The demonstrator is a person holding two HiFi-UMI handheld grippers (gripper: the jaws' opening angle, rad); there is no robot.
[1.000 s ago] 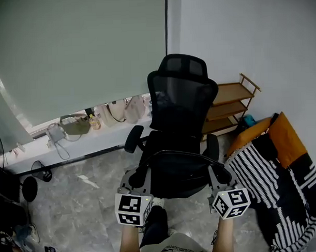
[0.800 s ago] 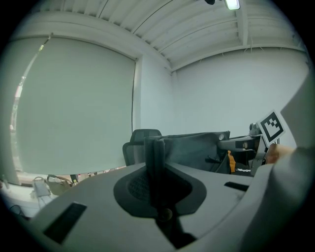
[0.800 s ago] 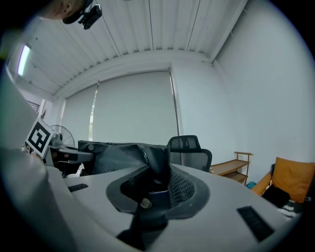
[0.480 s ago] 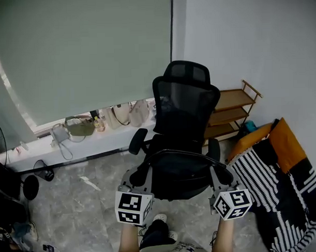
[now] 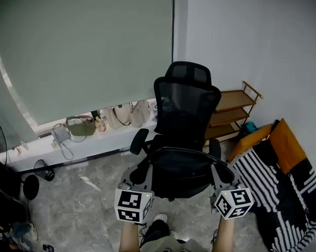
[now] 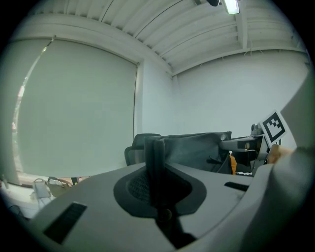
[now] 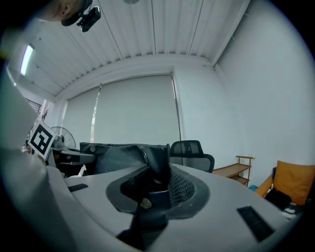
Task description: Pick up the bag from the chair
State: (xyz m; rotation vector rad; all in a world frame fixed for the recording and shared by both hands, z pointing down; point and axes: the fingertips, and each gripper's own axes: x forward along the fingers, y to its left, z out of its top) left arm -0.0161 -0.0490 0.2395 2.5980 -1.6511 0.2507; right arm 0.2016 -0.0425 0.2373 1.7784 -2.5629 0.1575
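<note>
A black bag (image 5: 180, 171) hangs between my two grippers in front of the black mesh office chair (image 5: 187, 104). My left gripper (image 5: 137, 176) is shut on the bag's left rim, and my right gripper (image 5: 222, 175) is shut on its right rim. In the left gripper view, the left gripper (image 6: 154, 147) pinches a dark strip of the bag (image 6: 197, 150). In the right gripper view, the right gripper (image 7: 160, 157) clamps the folded edge of the bag (image 7: 115, 155). The chair (image 7: 193, 147) shows behind it. The chair's seat is hidden by the bag.
A wooden shelf (image 5: 229, 107) stands right of the chair against the wall. A black-and-white striped cloth (image 5: 269, 189) and an orange cushion (image 5: 285, 139) lie at the right. Several handbags (image 5: 78, 125) line the window ledge. A fan base (image 5: 29, 187) sits at left.
Both grippers keep their hold on the bag and have sunk slightly in the head view. The chair has shifted a little to the right and down in that view.
</note>
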